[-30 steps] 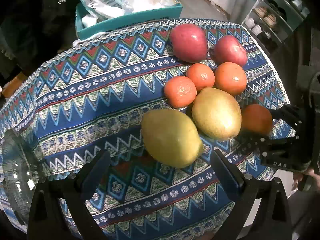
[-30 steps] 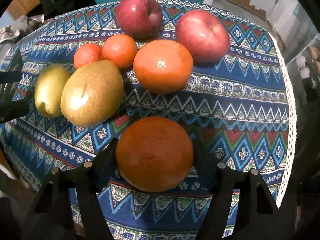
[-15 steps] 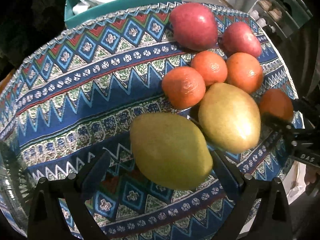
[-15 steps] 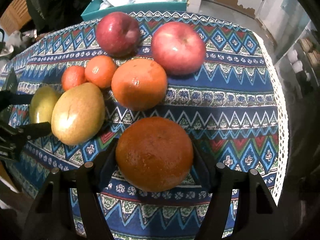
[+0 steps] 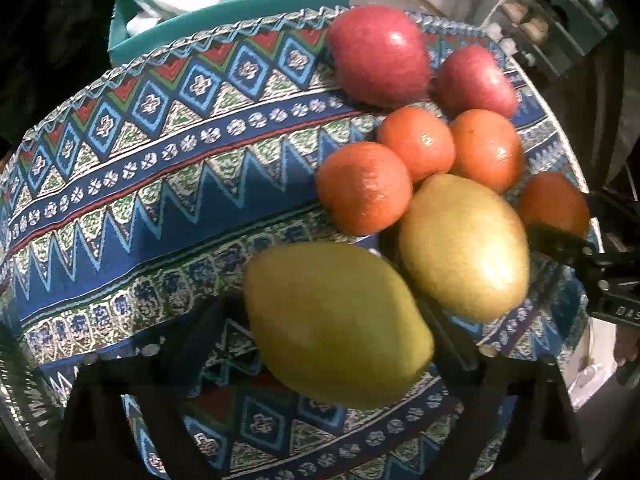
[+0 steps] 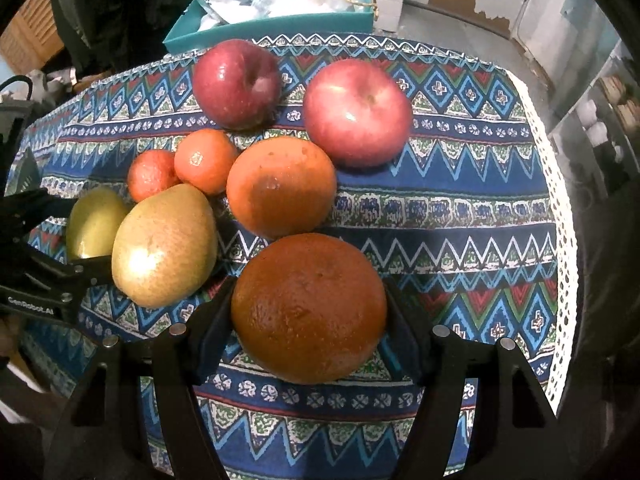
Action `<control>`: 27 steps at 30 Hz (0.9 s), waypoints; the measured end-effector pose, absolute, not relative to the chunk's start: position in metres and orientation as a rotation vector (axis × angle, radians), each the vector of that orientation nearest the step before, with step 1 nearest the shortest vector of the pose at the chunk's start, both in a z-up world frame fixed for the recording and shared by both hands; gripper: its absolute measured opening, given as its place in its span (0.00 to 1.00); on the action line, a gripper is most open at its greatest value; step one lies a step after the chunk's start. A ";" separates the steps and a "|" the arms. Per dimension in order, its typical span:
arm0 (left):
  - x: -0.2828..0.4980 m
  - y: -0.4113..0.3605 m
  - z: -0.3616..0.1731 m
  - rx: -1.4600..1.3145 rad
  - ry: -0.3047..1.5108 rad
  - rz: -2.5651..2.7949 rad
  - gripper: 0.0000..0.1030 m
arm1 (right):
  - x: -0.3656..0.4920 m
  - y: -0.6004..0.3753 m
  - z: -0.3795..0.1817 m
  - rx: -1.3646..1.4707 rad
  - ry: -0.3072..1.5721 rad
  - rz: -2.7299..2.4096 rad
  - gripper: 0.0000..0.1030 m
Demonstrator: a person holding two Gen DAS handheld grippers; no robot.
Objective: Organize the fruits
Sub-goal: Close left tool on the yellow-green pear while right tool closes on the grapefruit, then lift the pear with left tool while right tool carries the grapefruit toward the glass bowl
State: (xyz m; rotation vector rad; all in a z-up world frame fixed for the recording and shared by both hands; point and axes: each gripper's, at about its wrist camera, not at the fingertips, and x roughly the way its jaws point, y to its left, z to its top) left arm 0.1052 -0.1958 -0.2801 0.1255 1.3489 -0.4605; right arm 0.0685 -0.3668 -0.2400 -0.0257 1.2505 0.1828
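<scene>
My left gripper (image 5: 320, 320) is shut on a yellow-green pear (image 5: 336, 324) and holds it just over the patterned tablecloth (image 5: 160, 184). My right gripper (image 6: 308, 312) is shut on a dark orange (image 6: 308, 308), also seen in the left wrist view (image 5: 554, 204). A second pear (image 6: 164, 244), a large orange (image 6: 280, 188), two small tangerines (image 6: 204, 160) and two red apples (image 6: 356, 112) lie clustered on the cloth.
A teal bin (image 6: 280, 24) with plastic bags stands behind the table. A clear glass bowl rim (image 5: 16, 400) shows at the lower left. Shelves (image 5: 560, 12) stand at the far right. The cloth's lace edge (image 6: 560, 220) marks the table's right side.
My left gripper closed in on the near pear, which now fills the space between its fingers. My right gripper has lifted slightly with the dark orange.
</scene>
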 end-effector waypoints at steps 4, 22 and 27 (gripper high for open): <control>0.104 -0.202 -0.273 0.138 1.336 -0.479 0.78 | 0.064 -0.364 -0.239 -0.043 1.241 0.179 0.68; 0.077 -0.180 -0.230 0.191 1.214 -0.434 0.78 | 0.063 -0.348 -0.203 -0.081 1.144 0.176 0.67; 0.066 -0.171 -0.208 0.177 1.170 -0.434 0.78 | 0.062 -0.337 -0.183 -0.090 1.096 0.196 0.67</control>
